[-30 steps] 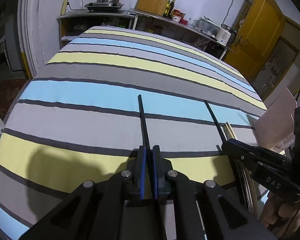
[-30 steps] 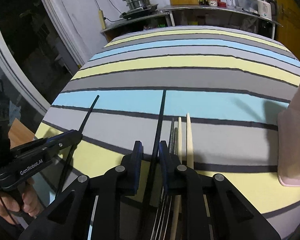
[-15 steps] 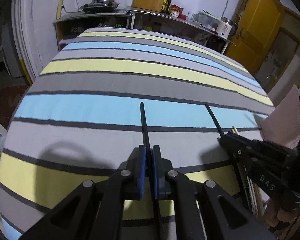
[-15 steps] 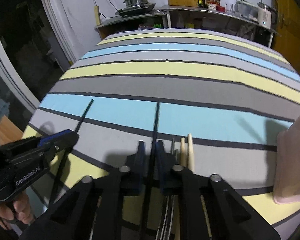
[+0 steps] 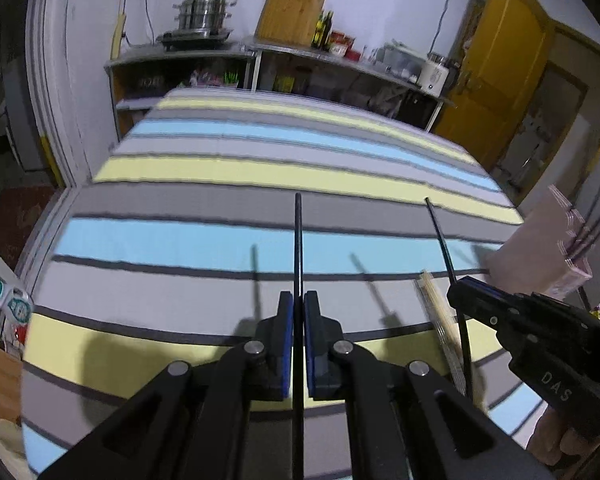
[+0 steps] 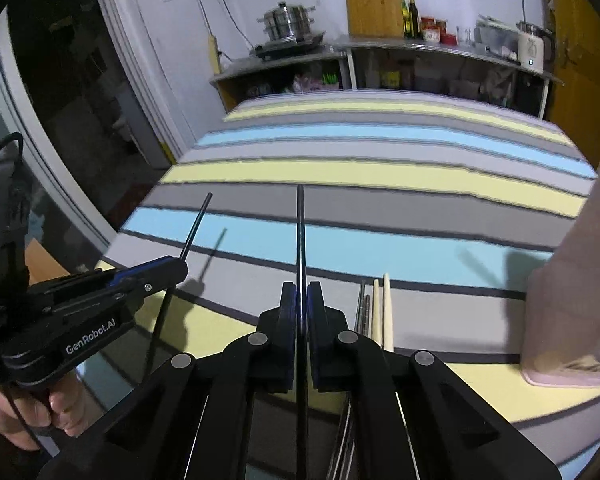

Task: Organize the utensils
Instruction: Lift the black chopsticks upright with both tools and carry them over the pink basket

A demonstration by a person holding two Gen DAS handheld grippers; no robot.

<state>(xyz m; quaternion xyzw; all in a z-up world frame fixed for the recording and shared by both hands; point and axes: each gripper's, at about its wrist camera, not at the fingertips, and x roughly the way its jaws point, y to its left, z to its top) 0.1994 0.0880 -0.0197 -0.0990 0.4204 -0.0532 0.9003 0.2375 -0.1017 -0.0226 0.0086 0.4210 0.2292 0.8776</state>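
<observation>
Both wrist cameras ride close behind their fingers, tilted down across the blue, yellow and grey striped tablecloth (image 5: pixel 204 240) toward its far edge and the metal kitchen shelf (image 6: pixel 420 50). Each catches the other gripper at its side; both share the pink box (image 6: pixel 576 280).

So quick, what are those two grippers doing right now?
Left gripper: shut on a thin black chopstick.
Right gripper: jaws just closed on another thin black chopstick.

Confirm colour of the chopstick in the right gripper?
Black. The chopstick shows best in the right wrist view, clamped in the right gripper.
</observation>
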